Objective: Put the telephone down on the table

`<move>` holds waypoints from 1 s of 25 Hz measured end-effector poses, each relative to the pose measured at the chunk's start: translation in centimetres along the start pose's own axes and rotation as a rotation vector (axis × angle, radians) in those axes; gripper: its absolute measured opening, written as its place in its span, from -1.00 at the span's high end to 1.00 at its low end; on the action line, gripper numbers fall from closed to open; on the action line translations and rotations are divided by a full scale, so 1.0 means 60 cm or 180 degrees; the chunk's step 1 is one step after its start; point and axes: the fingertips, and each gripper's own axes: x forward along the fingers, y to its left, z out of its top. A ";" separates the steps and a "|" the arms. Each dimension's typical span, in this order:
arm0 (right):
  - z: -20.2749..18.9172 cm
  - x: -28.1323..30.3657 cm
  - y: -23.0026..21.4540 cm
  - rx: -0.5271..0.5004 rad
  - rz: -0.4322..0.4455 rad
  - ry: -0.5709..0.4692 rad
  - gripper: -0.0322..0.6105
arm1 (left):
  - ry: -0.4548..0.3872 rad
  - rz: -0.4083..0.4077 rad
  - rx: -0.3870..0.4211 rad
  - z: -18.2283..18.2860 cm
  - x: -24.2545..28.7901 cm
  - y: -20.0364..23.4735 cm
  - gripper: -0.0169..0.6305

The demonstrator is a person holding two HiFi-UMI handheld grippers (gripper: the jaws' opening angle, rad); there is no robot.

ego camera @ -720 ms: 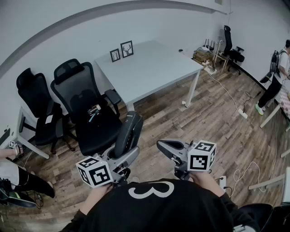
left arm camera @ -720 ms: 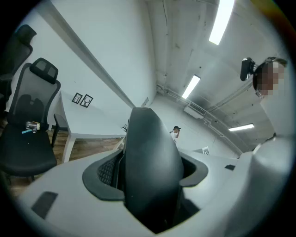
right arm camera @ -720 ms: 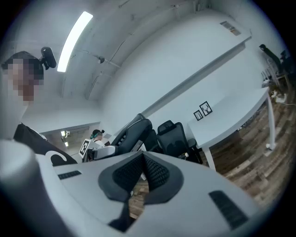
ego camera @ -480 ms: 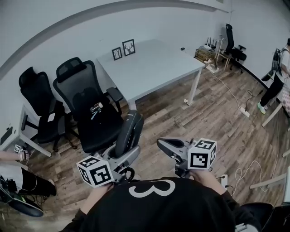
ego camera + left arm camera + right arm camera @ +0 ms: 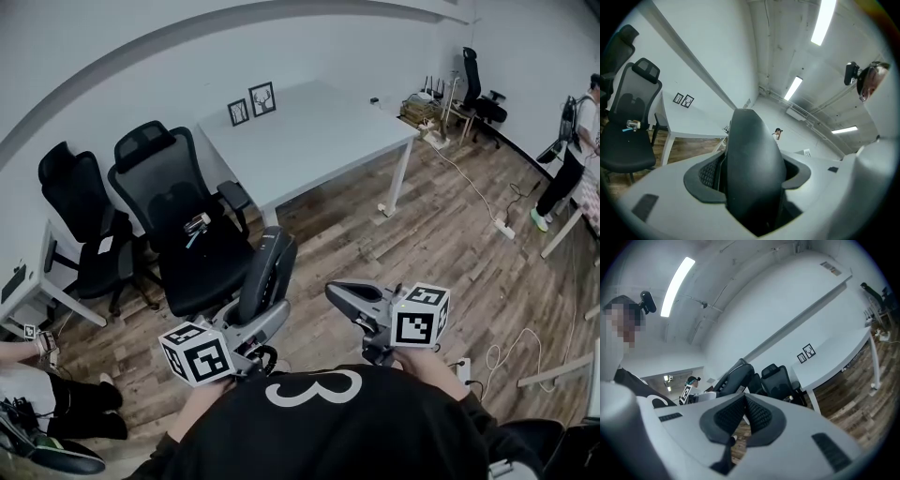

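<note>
Black mesh office chair (image 5: pixel 178 225) stands just left of the table (image 5: pixel 319 141), and you are on the near side of both, with wooden floor (image 5: pixel 441 244) between you and the table's front edge.

Your left gripper (image 5: pixel 251 325) has the telephone handset (image 5: pixel 267 272). Its jaws stand wide, clamped on the lower part of the dark body, one pad against each flank. The handset rises out of the jaws, with its long axis running up and away from you. Its free end points toward the table's near left corner, and in the head view it overlaps the chair's right armrest. It is in the air, well short of the tabletop.

Your right gripper (image 5: pixel 339 294) hangs beside it, a little nearer the table's middle. Its jaws are closed pad against pad with nothing between them, so the left one carries the load.

The tabletop lies ahead of and beyond the handset's tip. I judge you have to step forward, then tip that long axis down flat along the bare white surface, keeping it off the two picture frames (image 5: pixel 251 105) at the far left edge.
</note>
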 end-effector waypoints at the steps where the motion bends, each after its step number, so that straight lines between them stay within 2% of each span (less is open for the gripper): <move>1: 0.000 -0.003 -0.001 0.0000 -0.0007 -0.0006 0.87 | 0.0000 -0.0008 -0.0001 0.000 0.002 -0.002 0.00; 12: -0.016 -0.010 -0.025 0.0128 -0.0039 0.0043 0.87 | 0.0062 0.0035 -0.0075 -0.015 0.014 0.007 0.00; 17: -0.027 0.013 -0.050 0.0206 -0.0036 0.0121 0.87 | 0.0134 0.0097 -0.0200 -0.027 0.021 0.041 -0.01; 25: -0.028 0.036 -0.137 0.0366 -0.0257 0.0214 0.87 | 0.0224 0.0110 -0.0372 -0.016 0.080 0.122 -0.01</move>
